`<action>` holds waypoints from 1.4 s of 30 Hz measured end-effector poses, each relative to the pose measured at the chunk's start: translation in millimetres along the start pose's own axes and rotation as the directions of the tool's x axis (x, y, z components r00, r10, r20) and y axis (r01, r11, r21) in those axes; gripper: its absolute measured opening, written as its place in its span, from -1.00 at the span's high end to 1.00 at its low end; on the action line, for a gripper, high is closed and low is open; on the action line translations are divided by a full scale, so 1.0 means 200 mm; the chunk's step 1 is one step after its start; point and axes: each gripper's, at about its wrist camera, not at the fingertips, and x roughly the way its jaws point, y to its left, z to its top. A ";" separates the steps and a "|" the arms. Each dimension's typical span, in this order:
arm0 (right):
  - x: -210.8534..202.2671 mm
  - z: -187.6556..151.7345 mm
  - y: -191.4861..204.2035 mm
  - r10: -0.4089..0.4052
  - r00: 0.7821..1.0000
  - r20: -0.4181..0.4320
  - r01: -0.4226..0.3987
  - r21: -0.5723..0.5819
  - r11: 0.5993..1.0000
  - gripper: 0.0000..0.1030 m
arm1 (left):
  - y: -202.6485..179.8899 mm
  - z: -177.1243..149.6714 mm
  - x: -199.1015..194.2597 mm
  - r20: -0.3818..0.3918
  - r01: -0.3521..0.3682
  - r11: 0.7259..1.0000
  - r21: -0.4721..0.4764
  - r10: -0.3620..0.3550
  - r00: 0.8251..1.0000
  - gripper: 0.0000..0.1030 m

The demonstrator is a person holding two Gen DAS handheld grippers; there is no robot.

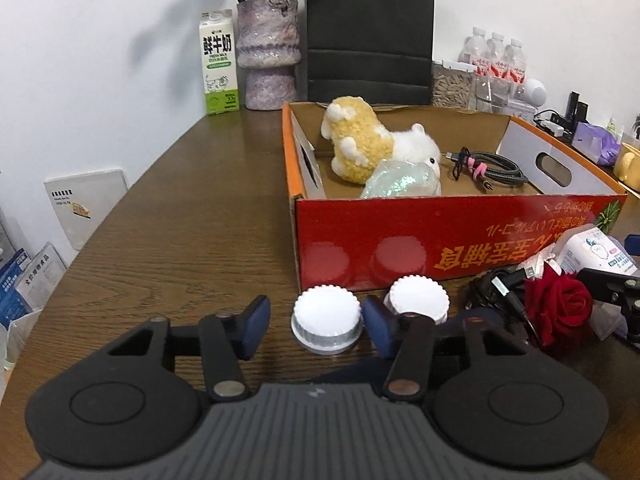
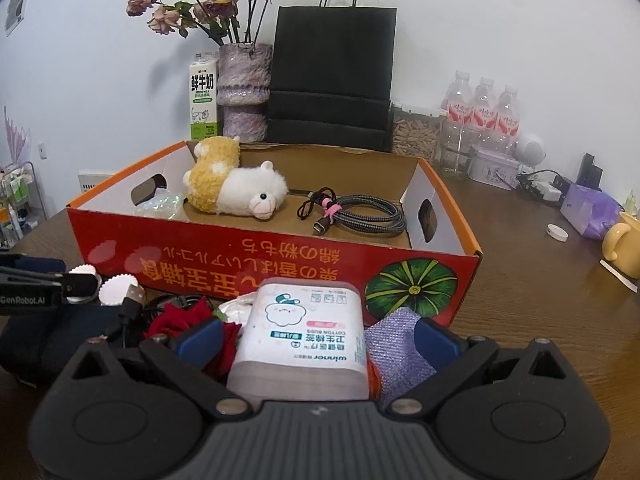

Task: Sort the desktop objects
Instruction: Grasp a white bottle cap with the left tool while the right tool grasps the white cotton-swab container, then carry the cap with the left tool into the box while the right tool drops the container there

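My left gripper [image 1: 316,326] is open around a white-capped jar [image 1: 326,320] on the wooden table; the right pad is at the jar's side, the left pad a gap away. A second white-capped jar [image 1: 418,300] stands just behind. My right gripper [image 2: 318,340] is open around a cotton buds pack [image 2: 304,332], with gaps on both sides. A red rose [image 2: 180,316], a black cable [image 1: 500,292] and a purple cloth [image 2: 400,344] lie beside the pack. The red cardboard box [image 1: 440,240] holds a plush alpaca [image 1: 372,144], a coiled cable [image 1: 492,168] and a shiny pouch [image 1: 400,184].
Along the wall stand a milk carton [image 1: 218,64], a vase of dried flowers [image 1: 268,52], a black paper bag [image 1: 368,32] and water bottles [image 1: 496,56]. A yellow mug [image 2: 624,244] and a purple pack [image 2: 588,208] sit at the right. Bare tabletop [image 1: 180,220] lies left of the box.
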 end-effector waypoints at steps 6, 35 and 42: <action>-0.02 0.00 -0.04 0.011 1.000 0.015 -0.011 0.050 0.999 -0.81 | 0.00 0.00 0.01 -0.008 0.014 1.000 -0.013 -0.014 1.000 -0.01; -0.13 -0.02 -0.03 0.069 0.994 0.079 -0.072 0.039 0.997 -0.25 | 0.04 0.04 -0.18 0.115 0.027 0.997 -0.069 -0.019 0.993 0.21; -0.26 0.08 -0.07 0.065 0.982 0.180 -0.071 0.027 0.997 -0.25 | 0.03 0.17 -0.34 0.248 0.050 0.997 -0.065 -0.033 0.968 0.21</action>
